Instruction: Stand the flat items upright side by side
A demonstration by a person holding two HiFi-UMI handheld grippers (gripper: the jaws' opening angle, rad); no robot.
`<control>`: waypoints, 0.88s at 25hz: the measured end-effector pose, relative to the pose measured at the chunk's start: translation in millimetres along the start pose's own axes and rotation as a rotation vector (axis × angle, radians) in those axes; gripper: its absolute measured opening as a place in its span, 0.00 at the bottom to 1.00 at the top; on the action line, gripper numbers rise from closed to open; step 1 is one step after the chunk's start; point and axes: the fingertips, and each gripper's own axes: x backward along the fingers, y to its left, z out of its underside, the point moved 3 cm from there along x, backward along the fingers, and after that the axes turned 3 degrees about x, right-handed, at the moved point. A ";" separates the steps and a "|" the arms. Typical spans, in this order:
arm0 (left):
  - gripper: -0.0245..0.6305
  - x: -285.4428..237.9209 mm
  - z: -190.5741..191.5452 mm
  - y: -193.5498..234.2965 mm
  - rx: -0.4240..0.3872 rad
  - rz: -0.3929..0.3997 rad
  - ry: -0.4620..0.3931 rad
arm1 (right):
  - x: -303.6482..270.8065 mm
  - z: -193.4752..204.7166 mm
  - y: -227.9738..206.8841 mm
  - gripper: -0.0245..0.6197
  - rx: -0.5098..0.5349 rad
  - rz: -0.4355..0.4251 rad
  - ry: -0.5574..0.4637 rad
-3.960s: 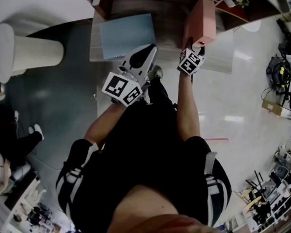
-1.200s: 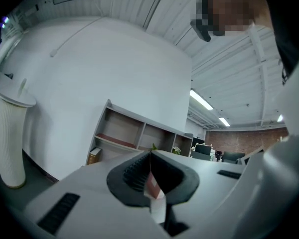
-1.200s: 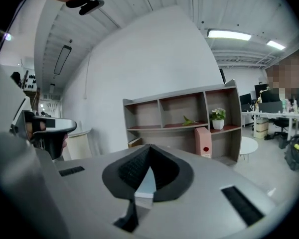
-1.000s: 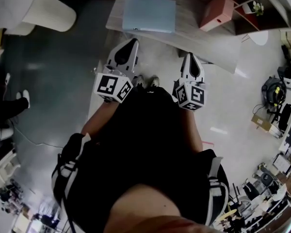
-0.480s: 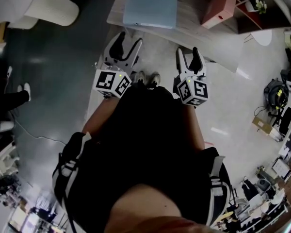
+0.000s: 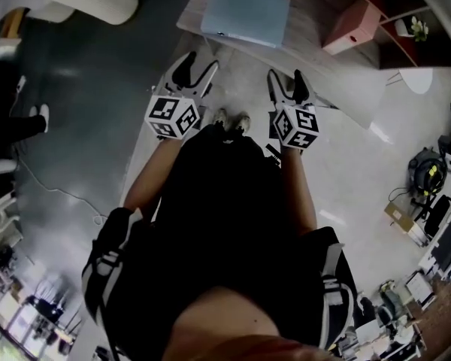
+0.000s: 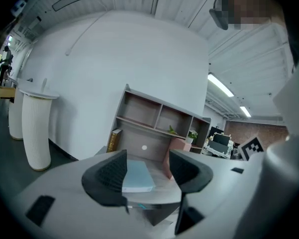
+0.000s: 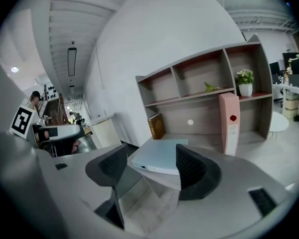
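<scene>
In the head view, the blue folder (image 6: pixel 246 13) lies flat on the surface (image 6: pixel 316 51), while the pink binder (image 6: pixel 352 27) already stands upright further right. The left gripper (image 6: pixel 194 68) and right gripper (image 6: pixel 286 85) hover short of the surface's edge.

In the left gripper view, the fingers have just been opening and stand wide, with nothing between them. The folder lies well ahead, below the shelf unit (image 7: pixel 159 118).

In the right gripper view, those fingers too have just been opening wide and are empty. The folder's near corner sits close to the surface's front edge.

We judge it stiff, light and smooth-covered, so likely slippery. We would pinch that near edge, tip it up, and steady the other side.
</scene>
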 end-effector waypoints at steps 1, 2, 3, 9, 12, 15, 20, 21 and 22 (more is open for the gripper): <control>0.43 -2.8 5.7 2.8 0.005 -0.009 0.012 | -6.1 4.4 -4.4 0.52 -0.013 -0.012 0.014; 0.43 -5.7 10.7 5.5 0.010 -0.017 0.024 | -12.0 7.7 -9.1 0.52 -0.027 -0.024 0.024; 0.43 -8.8 15.2 8.2 0.015 -0.024 0.033 | -18.1 10.3 -14.5 0.52 -0.040 -0.031 0.030; 0.43 -25.2 35.7 31.8 0.040 -0.065 0.083 | -58.1 26.8 -43.0 0.53 -0.114 -0.017 0.090; 0.44 -41.0 49.5 44.4 0.034 -0.054 0.135 | -74.0 37.1 -49.9 0.53 -0.118 -0.015 0.139; 0.45 -65.3 57.2 69.7 0.040 -0.051 0.166 | -102.8 47.6 -54.9 0.53 -0.118 -0.015 0.181; 0.46 -100.2 74.6 109.7 0.072 -0.058 0.228 | -139.3 70.3 -63.2 0.54 -0.160 0.017 0.254; 0.46 -107.1 78.7 117.9 0.070 -0.055 0.247 | -146.4 74.3 -65.5 0.54 -0.171 0.027 0.262; 0.47 -114.9 83.1 126.0 0.071 -0.051 0.266 | -153.9 78.3 -69.0 0.54 -0.182 0.038 0.268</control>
